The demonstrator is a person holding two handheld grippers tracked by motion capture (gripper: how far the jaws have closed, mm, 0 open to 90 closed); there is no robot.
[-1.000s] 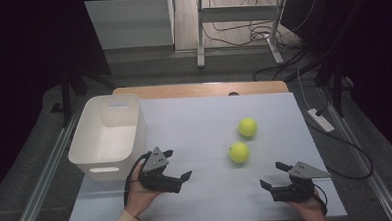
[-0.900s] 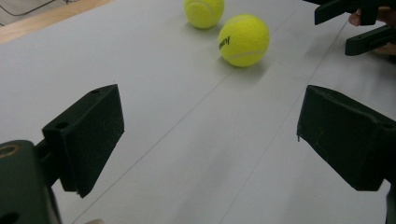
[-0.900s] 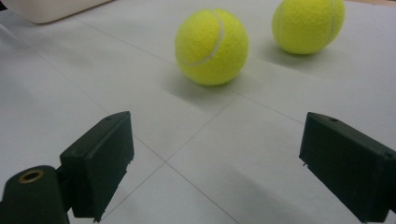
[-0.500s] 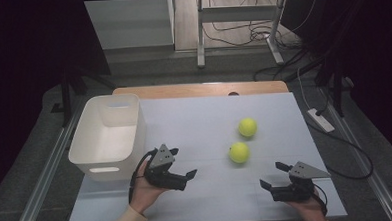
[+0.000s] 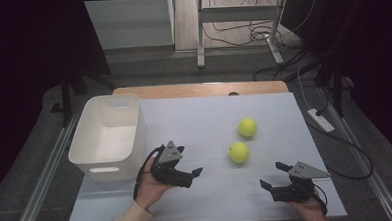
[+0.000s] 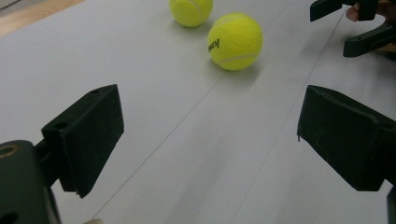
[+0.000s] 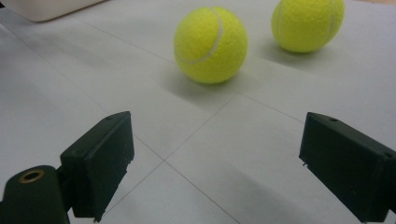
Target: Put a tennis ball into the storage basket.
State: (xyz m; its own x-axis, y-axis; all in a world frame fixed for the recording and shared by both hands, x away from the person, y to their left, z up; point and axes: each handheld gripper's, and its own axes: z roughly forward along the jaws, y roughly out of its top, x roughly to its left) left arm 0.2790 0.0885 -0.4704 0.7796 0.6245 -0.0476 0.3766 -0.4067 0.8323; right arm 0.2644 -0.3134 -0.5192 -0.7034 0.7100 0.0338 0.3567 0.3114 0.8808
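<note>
Left gripper gapes wide, holding nothing, aimed at the nearer fuzzy yellow tennis ball mid-table; right gripper likewise wide, empty, near the front edge.

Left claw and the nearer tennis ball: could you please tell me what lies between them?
Nothing: in the left gripper view, bare white table runs from the open left claw to the nearer tennis ball.

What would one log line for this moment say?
left gripper: open, facing near ball | right gripper: open, idle | bin: empty
</note>
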